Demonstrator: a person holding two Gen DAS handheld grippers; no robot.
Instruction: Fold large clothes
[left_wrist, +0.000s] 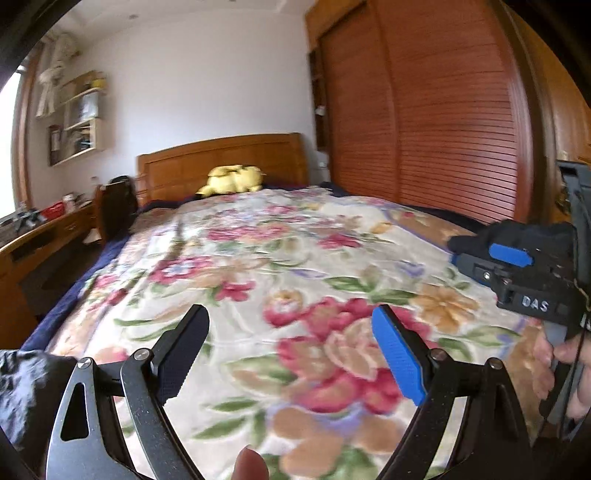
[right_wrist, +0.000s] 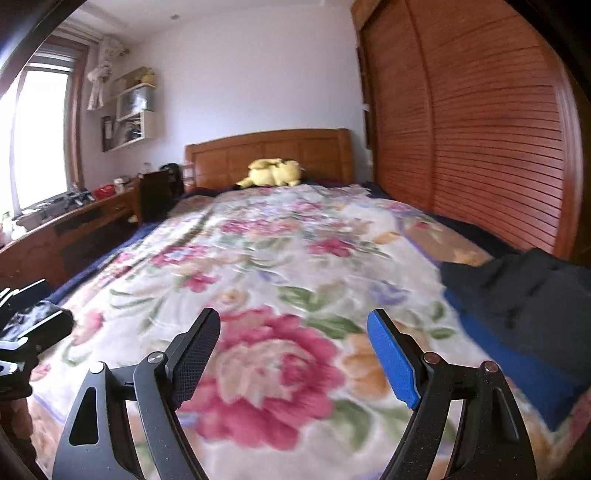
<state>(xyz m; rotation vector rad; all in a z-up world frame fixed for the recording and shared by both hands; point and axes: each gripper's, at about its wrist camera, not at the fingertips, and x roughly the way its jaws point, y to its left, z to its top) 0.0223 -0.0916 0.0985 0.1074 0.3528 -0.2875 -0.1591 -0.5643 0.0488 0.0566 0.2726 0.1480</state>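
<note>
Garment (right_wrist: 524, 291) at blanket's (right_wrist: 258, 258) right edge (folded).

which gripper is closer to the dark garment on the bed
Right. The dark garment lies just beside the open right gripper; the left gripper is further off, on the right gripper's far side.

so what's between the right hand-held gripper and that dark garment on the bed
Nothing but floral blanket. In the right wrist view the right hand-held gripper hangs open and empty, and the dark garment lies off to its right near the bed's edge.
</note>
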